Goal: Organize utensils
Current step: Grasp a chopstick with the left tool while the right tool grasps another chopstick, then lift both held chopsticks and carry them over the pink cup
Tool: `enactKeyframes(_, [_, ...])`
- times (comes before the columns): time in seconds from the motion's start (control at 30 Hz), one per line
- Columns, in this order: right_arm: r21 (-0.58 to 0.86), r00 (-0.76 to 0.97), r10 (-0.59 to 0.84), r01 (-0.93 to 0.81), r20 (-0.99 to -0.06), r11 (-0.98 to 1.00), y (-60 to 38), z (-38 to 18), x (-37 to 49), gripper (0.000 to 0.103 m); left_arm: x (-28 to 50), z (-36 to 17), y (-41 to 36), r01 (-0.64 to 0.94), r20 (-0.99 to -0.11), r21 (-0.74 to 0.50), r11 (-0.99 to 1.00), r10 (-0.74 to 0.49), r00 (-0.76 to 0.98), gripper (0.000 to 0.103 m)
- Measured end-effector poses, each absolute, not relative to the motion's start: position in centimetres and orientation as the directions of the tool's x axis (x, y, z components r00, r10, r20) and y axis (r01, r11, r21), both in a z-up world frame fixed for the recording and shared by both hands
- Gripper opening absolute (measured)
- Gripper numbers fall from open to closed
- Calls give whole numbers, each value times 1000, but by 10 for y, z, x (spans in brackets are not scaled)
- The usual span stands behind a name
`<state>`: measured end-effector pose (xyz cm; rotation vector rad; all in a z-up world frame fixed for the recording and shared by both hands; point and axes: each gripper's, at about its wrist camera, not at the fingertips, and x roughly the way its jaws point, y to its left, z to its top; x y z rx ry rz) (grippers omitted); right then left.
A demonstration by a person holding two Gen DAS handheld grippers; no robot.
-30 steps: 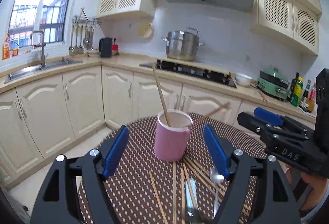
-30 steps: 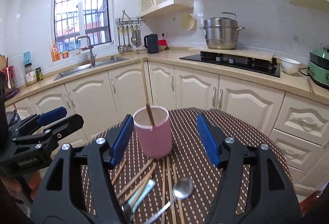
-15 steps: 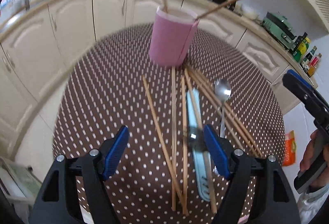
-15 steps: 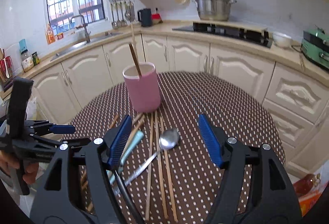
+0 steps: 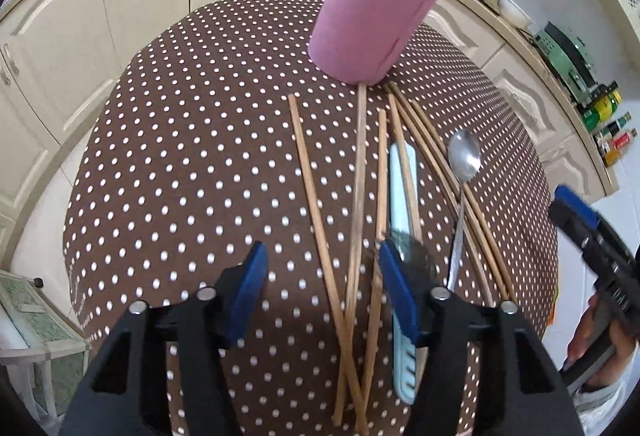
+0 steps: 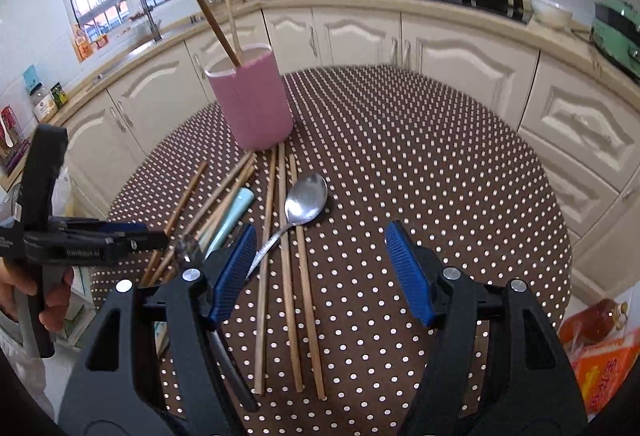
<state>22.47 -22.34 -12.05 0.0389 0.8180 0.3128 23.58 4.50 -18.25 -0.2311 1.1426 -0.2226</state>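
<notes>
Over the table's (image 5: 168, 139) near edge, the left gripper (image 5: 320, 288) has dropped onto the loose chopsticks (image 5: 358, 195). Its jaws have just been closing around them, half open, gripping nothing yet. Right gripper (image 6: 320, 268) hangs open, empty.

A cup (image 5: 370, 15) stands at the far side of the worktop (image 5: 180, 155) — two chopsticks (image 6: 218, 29) lean in it. Before it lie loose chopsticks (image 5: 358, 195), with a spoon (image 5: 463, 159) at their right.

Fork (image 5: 402, 368) tines behind gripper finger
</notes>
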Motion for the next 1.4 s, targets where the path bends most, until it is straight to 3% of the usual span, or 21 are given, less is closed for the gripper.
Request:
enactKeyframes(0.17, [131, 561, 272, -279, -782, 951, -216, -136, 241, 67, 253, -186, 39, 47, -878, -271, 961, -267, 398, 42])
enactKeyframes(0.23, [118, 535, 259, -283, -804, 952, -213, -141, 249, 66, 258, -187, 40, 39, -879, -268, 963, -261, 399, 25])
enactKeyframes(0.4, [61, 479, 226, -335, -848, 940, -201, -150, 260, 52, 270, -189, 43, 18, -881, -275, 961, -259, 396, 7])
enactKeyframes(0.57, [24, 426, 195, -375, -884, 927, -187, -161, 273, 38, 268, -189, 50, 14, -875, -287, 958, -268, 403, 6])
enactKeyframes(0.83, [-18, 375, 148, -406, -915, 914, -166, -165, 294, 37, 272, -190, 50, 8, -875, -287, 958, -265, 405, 6])
enactKeyframes(0.97, [-33, 382, 119, -368, -917, 929, -170, -163, 308, 8, 274, -190, 49, 10, -876, -283, 959, -263, 405, 6])
enactKeyframes(1.0, [-35, 384, 114, -360, -916, 932, -173, -163, 311, 6, 274, -190, 49, 11, -876, -282, 959, -263, 405, 6])
enactKeyframes(1.13, [-37, 411, 98, -308, -906, 951, -191, -162, 321, 6, 275, -191, 50, 12, -872, -287, 958, -266, 410, 6])
enactKeyframes(1.4, [48, 496, 196, -294, -846, 955, -216, -140, 312, 6, 271, -187, 52, -1, -854, -304, 953, -272, 444, 5])
